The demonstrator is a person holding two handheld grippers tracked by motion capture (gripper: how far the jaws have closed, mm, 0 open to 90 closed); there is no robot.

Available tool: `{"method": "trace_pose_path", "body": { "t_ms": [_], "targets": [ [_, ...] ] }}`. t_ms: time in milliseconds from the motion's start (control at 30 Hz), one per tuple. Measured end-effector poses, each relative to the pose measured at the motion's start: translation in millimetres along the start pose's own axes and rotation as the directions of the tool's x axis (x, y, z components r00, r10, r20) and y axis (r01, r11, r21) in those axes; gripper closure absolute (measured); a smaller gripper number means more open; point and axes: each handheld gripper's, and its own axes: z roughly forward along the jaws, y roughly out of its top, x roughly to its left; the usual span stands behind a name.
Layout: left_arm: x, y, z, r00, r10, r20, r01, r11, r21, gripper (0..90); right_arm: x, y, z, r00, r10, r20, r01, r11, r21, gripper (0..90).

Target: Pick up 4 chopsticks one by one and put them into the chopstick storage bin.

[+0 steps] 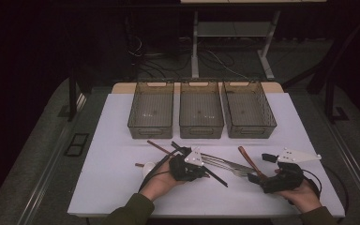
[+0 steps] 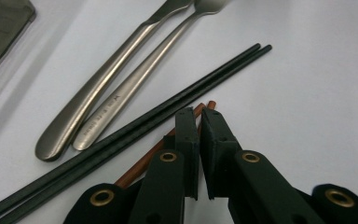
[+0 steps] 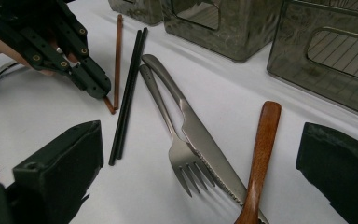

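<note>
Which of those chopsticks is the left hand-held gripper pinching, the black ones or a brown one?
A brown chopstick: the left hand-held gripper has its jaws nearly closed on its tip. The black pair lies untouched alongside, next to the steel cutlery.

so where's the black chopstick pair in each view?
High view: black chopstick pair runs diagonally at centre, under the left gripper.
Left gripper view: crosses lower left to upper right.
Right gripper view: left of centre.
Shared landmark: steel fork alongside.
</note>
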Motion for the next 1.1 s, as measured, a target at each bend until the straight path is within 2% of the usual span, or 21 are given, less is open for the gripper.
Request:
{"method": "trace_pose_path", "body": {
  "t_ms": [33, 167, 233, 300, 367, 433, 567, 700, 833, 967, 1100],
  "targets": [
    [-1.0, -0.1, 1.8, 0.9996, -0.027, -0.002, 0.027, 0.9993, -0.024, 84.6, 0.0, 0.0, 0.0, 1.0, 0.0, 0.0, 0.0, 1.0, 0.0, 0.7],
    [1.0, -0.3, -1.4, 0.9991, -0.035, 0.026, 0.035, 0.999, -0.028, 82.3, 0.2, 0.1, -0.2, 1.0, -0.001, -0.001, 0.001, 1.0, -0.001, 0.7],
    [2.7, 0.3, -7.8, 0.9983, -0.049, 0.031, 0.05, 0.9974, -0.052, 79.7, 0.0, 0.1, -0.4, 1.0, 0.0, -0.001, 0.0, 1.0, -0.002, 0.7],
    [4.7, 0.5, -17.7, 0.9955, -0.085, 0.042, 0.088, 0.993, -0.078, 76.2, -0.2, 0.0, -0.6, 1.0, 0.001, 0.0, -0.001, 1.0, -0.003, 0.7],
    [9.4, -1.1, -29.5, 0.9943, -0.101, 0.034, 0.104, 0.989, -0.105, 73.8, -0.3, 0.0, -0.6, 1.0, 0.002, 0.0, -0.002, 1.0, -0.002, 0.7],
    [15.8, -5.8, -42.8, 0.9934, -0.114, 0.008, 0.115, 0.9862, -0.119, 73.1, -0.3, 0.0, -0.6, 1.0, 0.002, 0.0, -0.002, 1.0, -0.002, 0.7],
    [29.8, -22.9, -66.5, 0.9857, -0.165, -0.031, 0.159, 0.9758, -0.15, 73.2, -0.1, 0.0, -0.4, 1.0, 0.0, -0.002, 0.0, 1.0, 0.0, 0.7],
    [38.9, -43.9, -81.5, 0.977, -0.2, -0.073, 0.19, 0.9729, -0.133, 74.8, -0.1, 0.0, -0.3, 1.0, 0.0, -0.002, 0.0, 1.0, 0.0, 0.7],
    [42.6, -61.9, -87.6, 0.9699, -0.224, -0.096, 0.215, 0.9721, -0.094, 75.4, -0.1, 0.0, -0.3, 1.0, 0.0, -0.002, 0.0, 1.0, 0.001, 0.7],
    [40.7, -73.0, -90.8, 0.9664, -0.233, -0.108, 0.228, 0.972, -0.055, 80.9, -0.1, -0.1, -1.0, 1.0, 0.001, -0.002, -0.001, 1.0, 0.0, 0.7],
    [34.5, -78.7, -90.6, 0.9598, -0.257, -0.113, 0.254, 0.9663, -0.04, 86.4, -0.1, -0.1, -1.0, 1.0, 0.0, -0.002, 0.0, 1.0, -0.001, 0.7]
  ]
}}
